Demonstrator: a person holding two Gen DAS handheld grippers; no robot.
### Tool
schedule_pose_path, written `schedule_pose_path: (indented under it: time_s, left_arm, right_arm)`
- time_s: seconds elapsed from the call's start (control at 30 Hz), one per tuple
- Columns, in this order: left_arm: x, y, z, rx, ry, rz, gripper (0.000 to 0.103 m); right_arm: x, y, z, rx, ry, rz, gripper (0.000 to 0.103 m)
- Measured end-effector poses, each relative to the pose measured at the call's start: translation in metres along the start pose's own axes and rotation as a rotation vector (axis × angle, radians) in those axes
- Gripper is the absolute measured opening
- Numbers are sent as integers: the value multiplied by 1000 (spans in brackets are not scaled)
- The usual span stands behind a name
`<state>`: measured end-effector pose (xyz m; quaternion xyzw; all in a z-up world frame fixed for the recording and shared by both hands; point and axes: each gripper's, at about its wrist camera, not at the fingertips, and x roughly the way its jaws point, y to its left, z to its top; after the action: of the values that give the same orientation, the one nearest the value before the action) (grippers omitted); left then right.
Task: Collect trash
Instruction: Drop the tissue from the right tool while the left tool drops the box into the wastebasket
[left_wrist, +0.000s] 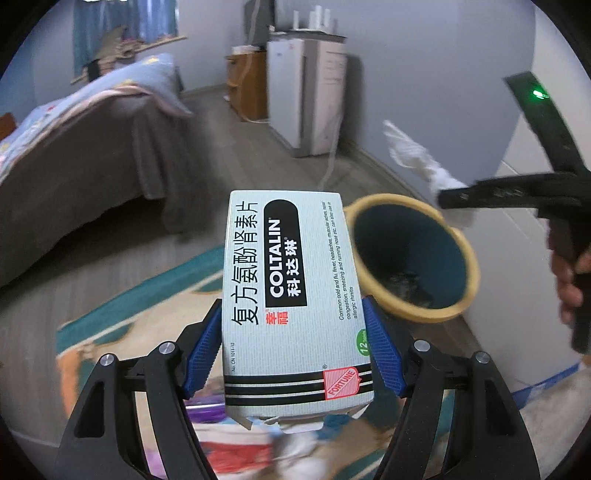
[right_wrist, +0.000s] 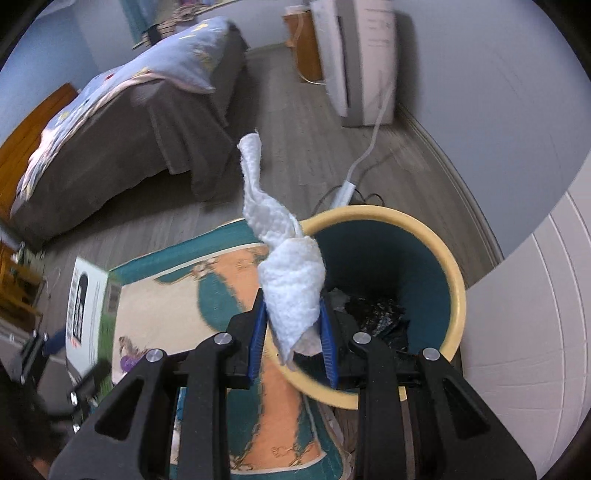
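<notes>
Reading "COLTALIN", "FORTUNE": clamped box (left_wrist: 295, 295)

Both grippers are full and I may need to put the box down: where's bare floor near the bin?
Bare wood floor lies between the bed and the white appliance. It is crowded behind the bin, with cables.

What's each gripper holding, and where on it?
Left gripper: medicine box, pads on its two long sides near the lower end. Right gripper: crumpled white paper towel, pinched at its lower end.
</notes>
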<state>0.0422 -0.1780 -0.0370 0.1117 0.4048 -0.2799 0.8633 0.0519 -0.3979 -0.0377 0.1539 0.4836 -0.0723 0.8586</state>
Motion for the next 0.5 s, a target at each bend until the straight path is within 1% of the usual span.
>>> schedule_pose_path:
  time_s: [0.17, 0.23, 0.3, 0.5]
  left_arm:
    - [32, -38, 6, 53, 61, -62, 74]
    - [48, -51, 10, 57, 88, -91, 74]
    - [62, -61, 13, 65, 106, -102, 74]
    - [106, -87, 27, 139, 143, -83, 74]
  right_arm:
    - [11, -26, 3, 48, 15, -31, 26]
    - [16, -36, 3, 63, 18, -49, 26]
    - [19, -48, 2, 90, 26, -50, 26]
    - [25, -79, 1, 167, 43, -56, 27]
